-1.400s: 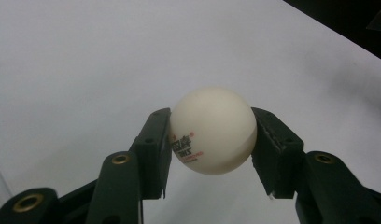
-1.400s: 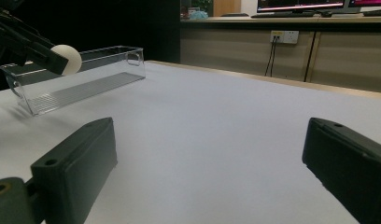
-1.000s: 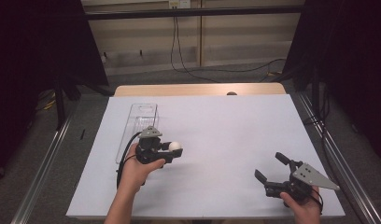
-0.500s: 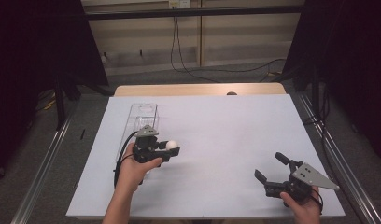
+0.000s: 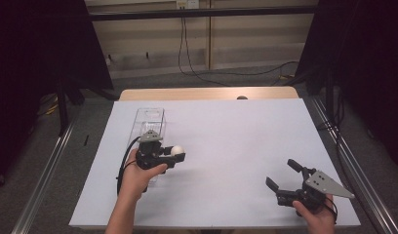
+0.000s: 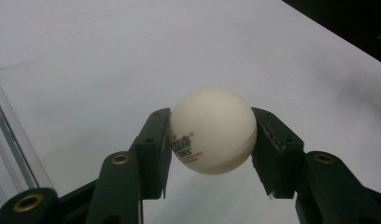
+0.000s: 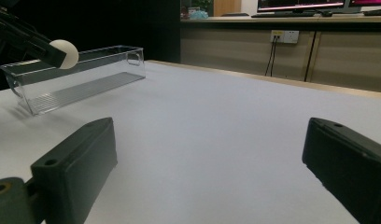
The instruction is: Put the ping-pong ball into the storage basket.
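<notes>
My left gripper (image 6: 212, 140) clamps the ping-pong ball (image 6: 213, 130) across its middle; I judge it light, smooth, thin-shelled, easily squirted out; right gripper (image 5: 287, 178) stands open.

black jaws (brass screws), grey three-cornered plate (image 5: 328, 184).

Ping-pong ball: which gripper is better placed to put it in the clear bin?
Left. The left gripper already clamps the ping-pong ball, right beside the clear bin. The right gripper is open, holds nothing and sits far across the table.
</notes>
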### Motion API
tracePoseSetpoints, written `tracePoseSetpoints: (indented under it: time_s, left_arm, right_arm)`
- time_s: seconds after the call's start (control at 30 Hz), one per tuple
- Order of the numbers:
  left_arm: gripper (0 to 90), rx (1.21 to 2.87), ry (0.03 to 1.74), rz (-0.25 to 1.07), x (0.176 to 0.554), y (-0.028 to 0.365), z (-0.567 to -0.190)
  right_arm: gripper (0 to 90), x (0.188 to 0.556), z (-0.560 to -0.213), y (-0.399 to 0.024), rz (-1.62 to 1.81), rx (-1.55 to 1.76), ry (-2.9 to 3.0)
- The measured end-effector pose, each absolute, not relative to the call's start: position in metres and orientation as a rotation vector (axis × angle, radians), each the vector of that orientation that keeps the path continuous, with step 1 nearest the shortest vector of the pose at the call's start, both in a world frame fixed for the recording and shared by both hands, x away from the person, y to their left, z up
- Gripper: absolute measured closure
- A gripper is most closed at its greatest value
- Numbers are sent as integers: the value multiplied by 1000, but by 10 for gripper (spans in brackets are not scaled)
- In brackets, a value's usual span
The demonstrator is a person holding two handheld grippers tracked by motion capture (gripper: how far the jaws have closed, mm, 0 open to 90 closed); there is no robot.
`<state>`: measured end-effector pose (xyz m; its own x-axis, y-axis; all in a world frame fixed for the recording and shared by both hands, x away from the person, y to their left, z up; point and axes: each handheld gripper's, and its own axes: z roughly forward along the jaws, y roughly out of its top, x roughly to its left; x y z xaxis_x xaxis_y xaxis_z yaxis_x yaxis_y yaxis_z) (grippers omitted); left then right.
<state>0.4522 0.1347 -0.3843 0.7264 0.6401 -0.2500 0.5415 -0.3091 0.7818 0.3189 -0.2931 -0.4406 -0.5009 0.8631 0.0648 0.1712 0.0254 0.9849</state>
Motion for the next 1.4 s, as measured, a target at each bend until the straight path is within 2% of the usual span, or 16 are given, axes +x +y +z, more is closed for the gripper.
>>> tracePoseSetpoints:
  time_s: [1.4]
  left_arm:
    - [511, 1975, 933, 160, 455, 149, -382]
  right_arm:
    - [27, 319, -441, -293, 1517, 1051, 1725]
